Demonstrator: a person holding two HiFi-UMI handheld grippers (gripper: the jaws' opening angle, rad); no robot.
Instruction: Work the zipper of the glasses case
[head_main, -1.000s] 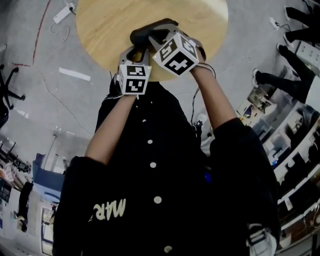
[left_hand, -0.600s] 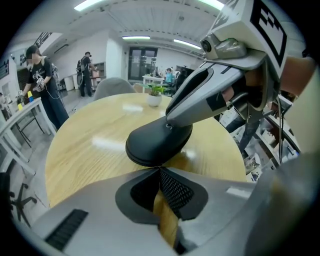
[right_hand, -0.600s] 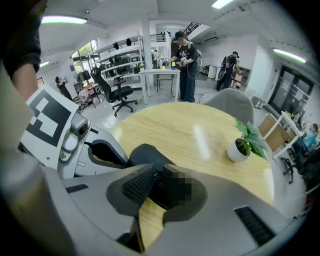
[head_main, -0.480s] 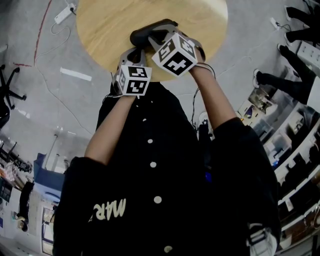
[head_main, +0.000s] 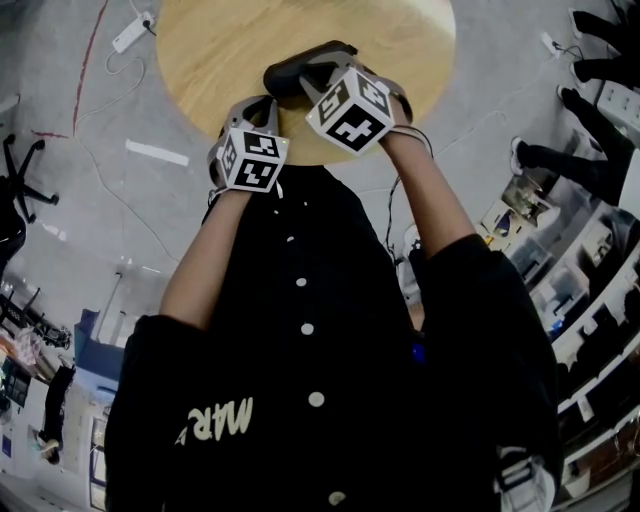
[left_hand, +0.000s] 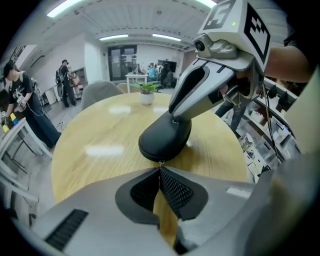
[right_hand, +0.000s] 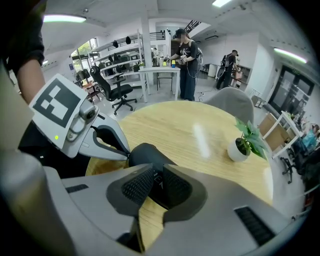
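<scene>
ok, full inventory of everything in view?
table: 1, light wood, round
glasses case: 1, black, on the table
zipper pull: 1, metal, at the case's end facing the left gripper
potted plant: 1, green in a white pot, on the table
chair: 1, grey, beside the table
office chair: 1, black, by the desks
power strip: 1, white, on the floor
bystanders: several, dark clothes, background
left gripper: 1, grey, shut on zipper pull
right gripper: 1, grey, shut on glasses case
</scene>
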